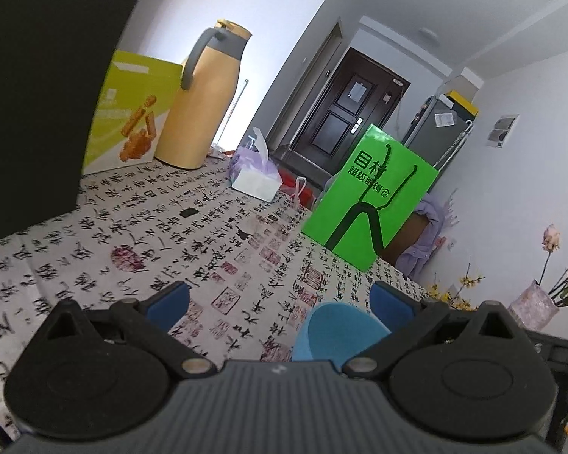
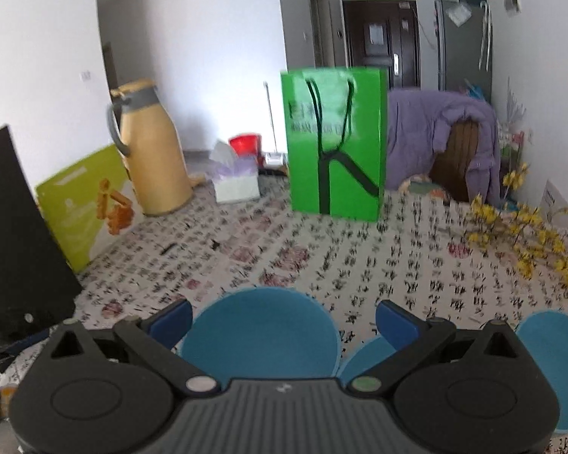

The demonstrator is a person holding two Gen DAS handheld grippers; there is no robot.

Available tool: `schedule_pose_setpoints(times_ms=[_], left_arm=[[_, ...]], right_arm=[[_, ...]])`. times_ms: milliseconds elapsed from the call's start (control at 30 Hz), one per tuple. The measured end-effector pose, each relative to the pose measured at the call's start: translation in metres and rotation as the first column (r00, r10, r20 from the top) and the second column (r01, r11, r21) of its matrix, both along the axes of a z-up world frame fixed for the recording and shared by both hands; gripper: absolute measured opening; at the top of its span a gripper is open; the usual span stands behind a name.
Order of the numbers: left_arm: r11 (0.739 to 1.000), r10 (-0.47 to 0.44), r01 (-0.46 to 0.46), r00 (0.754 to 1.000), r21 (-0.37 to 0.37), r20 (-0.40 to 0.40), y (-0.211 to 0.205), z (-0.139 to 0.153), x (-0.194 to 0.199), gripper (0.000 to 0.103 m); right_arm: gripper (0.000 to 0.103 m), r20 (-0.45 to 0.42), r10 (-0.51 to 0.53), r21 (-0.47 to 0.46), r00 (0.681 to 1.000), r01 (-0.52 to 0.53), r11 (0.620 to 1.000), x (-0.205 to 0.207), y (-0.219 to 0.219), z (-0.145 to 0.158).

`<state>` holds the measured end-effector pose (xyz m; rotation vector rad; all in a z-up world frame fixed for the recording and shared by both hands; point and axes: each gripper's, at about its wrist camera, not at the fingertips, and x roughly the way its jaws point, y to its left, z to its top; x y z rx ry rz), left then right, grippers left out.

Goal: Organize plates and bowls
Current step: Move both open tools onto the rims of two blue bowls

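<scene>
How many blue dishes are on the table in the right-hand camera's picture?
3: a large blue bowl between the open right gripper's fingers, a smaller dish beside it, another at far right. Others may hide beneath the gripper.

Blue bowls (image 2: 261, 335) on black-and-red calligraphy cloth (image 1: 170, 234).
Bright green bag (image 2: 335, 143) with black cords, mustard jug (image 1: 202, 102) with grey handle, lime box (image 1: 132, 109) printed with orange snacks, purple jacket (image 2: 435, 128), yellow flowers (image 2: 526, 234), blue finger pads (image 2: 395, 321).
</scene>
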<state>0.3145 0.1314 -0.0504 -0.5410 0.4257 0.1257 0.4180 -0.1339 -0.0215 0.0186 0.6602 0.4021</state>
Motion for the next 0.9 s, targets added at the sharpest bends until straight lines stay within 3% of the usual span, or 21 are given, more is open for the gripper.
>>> schedule_pose_setpoints(times_ms=[333, 567, 800, 900], left_arm=[[0.997, 0.019, -0.024, 0.997, -0.069, -0.078, -0.006, -0.022, 0.056, 0.103], [0.995, -0.013, 0.002, 0.993, -0.095, -0.114, -0.006, -0.058, 0.078, 0.103], [0.994, -0.067, 0.056, 0.989, -0.09, -0.128, -0.008, -0.076, 0.081, 0.102], [0.994, -0.082, 0.072, 0.988, -0.077, -0.131, -0.01, -0.08, 0.081, 0.096]], right_arm=[[0.103, -0.094, -0.036, -0.03, 0.995, 0.033, 0.999, 0.056, 0.001, -0.033], [0.094, -0.094, -0.024, -0.088, 0.995, 0.016, 0.996, 0.07, 0.004, -0.046], [0.073, -0.092, -0.005, -0.151, 0.996, -0.009, 0.989, 0.073, 0.012, -0.054], [0.063, -0.105, -0.008, -0.169, 0.994, -0.01, 0.985, 0.078, 0.013, -0.059]])
